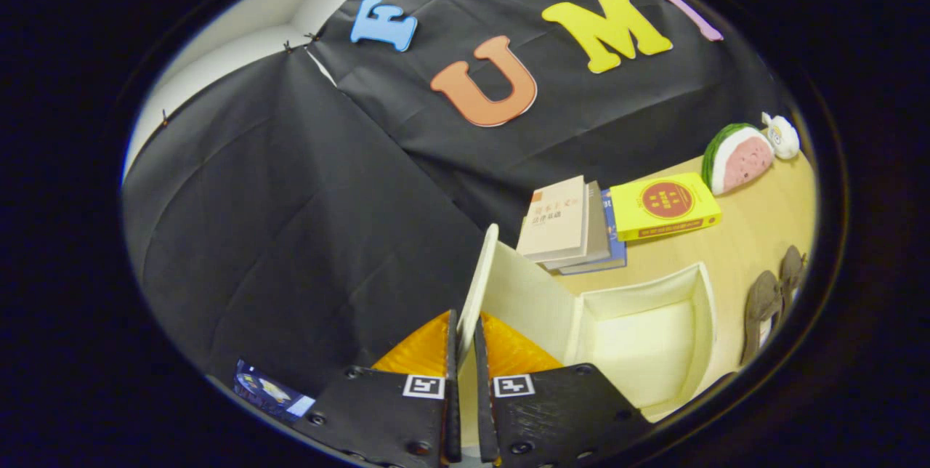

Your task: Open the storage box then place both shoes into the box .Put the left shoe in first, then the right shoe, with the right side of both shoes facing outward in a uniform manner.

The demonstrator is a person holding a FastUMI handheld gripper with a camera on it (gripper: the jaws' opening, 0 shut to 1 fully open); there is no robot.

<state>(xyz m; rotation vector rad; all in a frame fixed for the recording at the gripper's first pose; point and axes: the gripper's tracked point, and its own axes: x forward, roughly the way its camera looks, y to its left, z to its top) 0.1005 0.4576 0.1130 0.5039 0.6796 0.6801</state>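
Observation:
A cream storage box (690, 293) stands on the wooden table, its inside bare. Its lid (483, 272) is swung up to stand nearly upright on the box's left side. My gripper (465, 330) is shut on the lid's edge, which runs between the two fingers (450, 381). Two brown shoes (771, 297) lie side by side on the table to the right of the box, well beyond the fingers.
Behind the box lies a stack of books (567, 224) with a yellow book (665, 205) next to it. A watermelon-slice plush (737, 157) and a small white toy (781, 135) sit further back. Black cloth walls (290, 235) close off the left and rear.

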